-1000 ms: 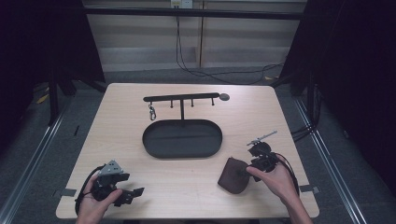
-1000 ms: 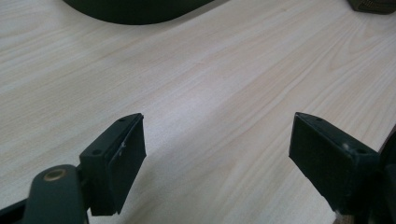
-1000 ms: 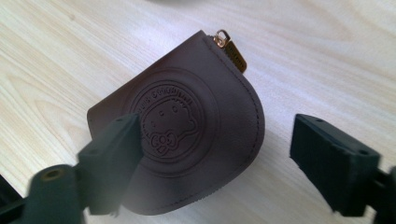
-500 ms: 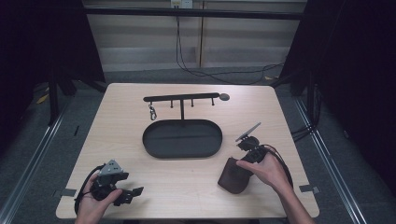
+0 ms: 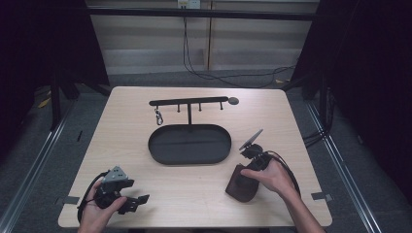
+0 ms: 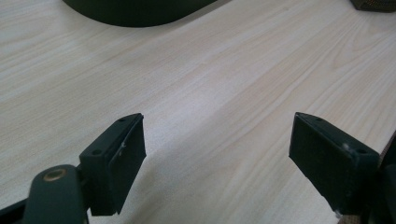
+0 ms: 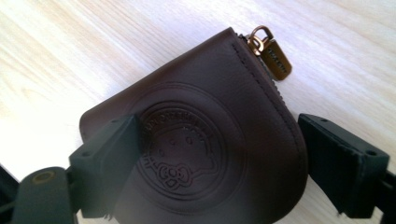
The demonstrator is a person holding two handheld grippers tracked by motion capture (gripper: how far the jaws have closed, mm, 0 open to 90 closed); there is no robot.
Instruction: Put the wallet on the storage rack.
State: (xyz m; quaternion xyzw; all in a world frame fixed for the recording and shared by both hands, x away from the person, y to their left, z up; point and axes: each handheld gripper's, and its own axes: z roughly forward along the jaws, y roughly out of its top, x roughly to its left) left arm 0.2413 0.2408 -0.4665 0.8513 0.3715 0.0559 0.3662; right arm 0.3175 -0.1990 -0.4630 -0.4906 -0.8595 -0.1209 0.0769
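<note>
A small round brown leather pouch point(image 7: 205, 154) with a gold zip pull point(image 7: 273, 58) lies on the light wooden table point(image 5: 194, 194), near its front right part, just right of the black oval tray point(image 5: 189, 144). The right gripper point(image 7: 219, 168) hangs over the pouch; its jaws have just been opening and stand wide, with the pouch between them. The left gripper point(image 6: 217, 163) stands wide open over bare table.

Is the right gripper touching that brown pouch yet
Cannot tell. In the right gripper view the right gripper has its jaws wide open astride the brown pouch, but the left jaw overlaps the leather, hiding any gap.
</note>
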